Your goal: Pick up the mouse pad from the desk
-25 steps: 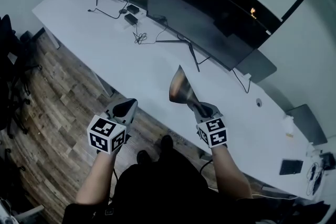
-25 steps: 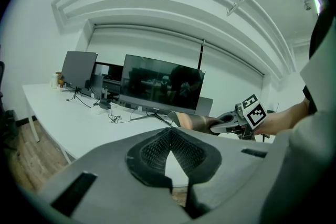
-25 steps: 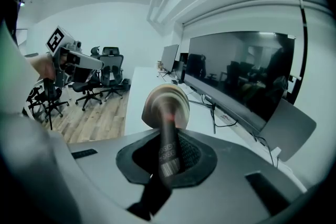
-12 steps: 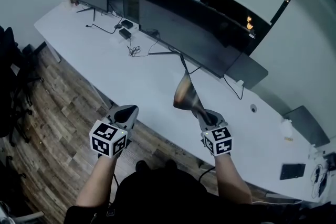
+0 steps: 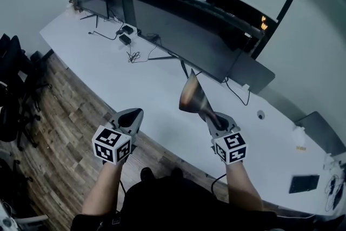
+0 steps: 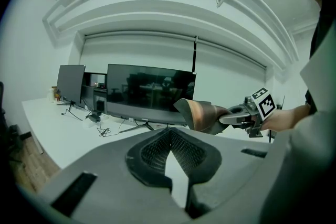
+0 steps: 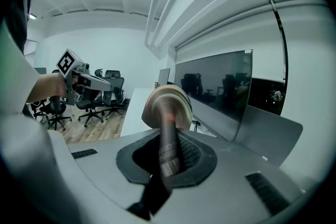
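**Because It Flops, an Edge Grip Suits**

While the right claw [image 5: 211,112] is clamped on one edge of the mouse pad [image 5: 190,96], the pad curls upward, clear above the white tabletop [image 5: 135,78]. It looks light, thin and limp, so a firm pinch at the edge suits it. The left claw [image 5: 130,115] is together and empty, near the tabletop's front edge.

Right tool [image 5: 210,112] has seemingly lifted mouse pad [image 5: 190,96] higher.
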